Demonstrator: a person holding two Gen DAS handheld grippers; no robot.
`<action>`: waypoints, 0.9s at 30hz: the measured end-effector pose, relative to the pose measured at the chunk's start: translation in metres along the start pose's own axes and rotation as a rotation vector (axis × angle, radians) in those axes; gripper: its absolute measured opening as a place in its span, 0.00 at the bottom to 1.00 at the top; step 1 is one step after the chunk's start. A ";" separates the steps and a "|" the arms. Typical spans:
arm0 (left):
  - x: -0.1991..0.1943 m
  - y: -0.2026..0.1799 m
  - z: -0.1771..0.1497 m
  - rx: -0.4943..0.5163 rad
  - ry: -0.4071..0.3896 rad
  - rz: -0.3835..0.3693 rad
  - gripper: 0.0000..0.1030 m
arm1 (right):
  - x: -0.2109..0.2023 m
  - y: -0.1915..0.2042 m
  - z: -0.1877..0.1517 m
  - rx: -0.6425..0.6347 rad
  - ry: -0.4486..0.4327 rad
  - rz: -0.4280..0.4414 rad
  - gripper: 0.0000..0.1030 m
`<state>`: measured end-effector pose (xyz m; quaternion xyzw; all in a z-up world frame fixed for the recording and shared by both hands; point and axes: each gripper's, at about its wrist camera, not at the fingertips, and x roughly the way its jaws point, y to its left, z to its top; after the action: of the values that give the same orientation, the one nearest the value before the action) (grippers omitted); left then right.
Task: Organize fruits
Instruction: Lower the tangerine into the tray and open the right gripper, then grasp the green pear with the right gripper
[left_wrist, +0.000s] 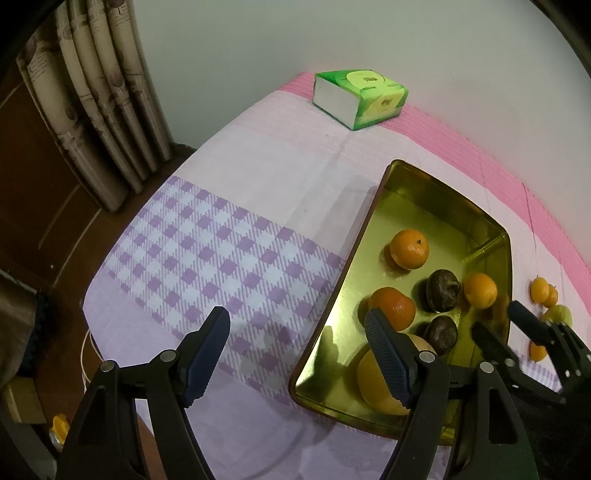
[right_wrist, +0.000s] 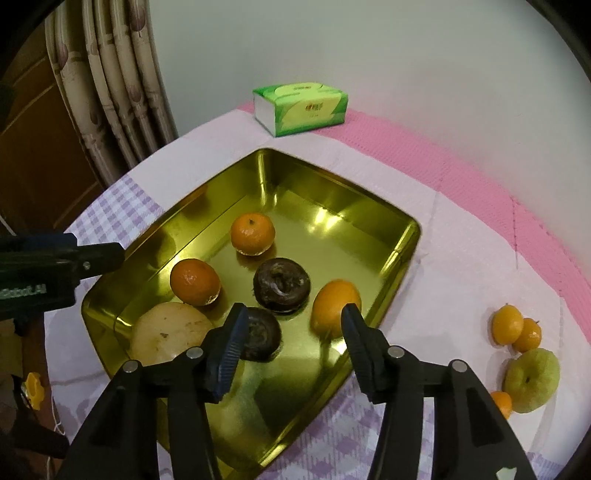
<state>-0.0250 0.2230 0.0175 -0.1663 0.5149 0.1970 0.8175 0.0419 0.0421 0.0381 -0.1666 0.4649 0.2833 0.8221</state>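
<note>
- Fruits sit in the gold tin tray: three oranges, two dark shrivelled fruits, one pale pear.
- Right gripper hangs over the tray, jaws parted and empty, an orange just beyond.
- Left gripper is open over the checked cloth, holding nothing.

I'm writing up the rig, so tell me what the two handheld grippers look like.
Both are black plastic. The left gripper and right gripper each have two angular link arms with silver pivot pins and dark blue ribbed pads on the fingers. The left one's body carries pale lettering. No cables or sleeves show.
</note>
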 end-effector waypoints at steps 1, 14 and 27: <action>0.000 0.000 0.000 0.001 0.001 0.001 0.74 | -0.004 -0.004 -0.001 0.012 -0.004 0.003 0.49; -0.001 -0.001 -0.001 0.003 0.001 0.002 0.74 | -0.062 -0.104 -0.034 0.210 -0.051 -0.136 0.61; 0.003 -0.007 -0.001 0.028 0.008 -0.004 0.74 | -0.065 -0.202 -0.080 0.403 0.005 -0.259 0.68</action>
<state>-0.0219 0.2169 0.0150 -0.1565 0.5207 0.1874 0.8181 0.0874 -0.1796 0.0555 -0.0580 0.4891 0.0766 0.8669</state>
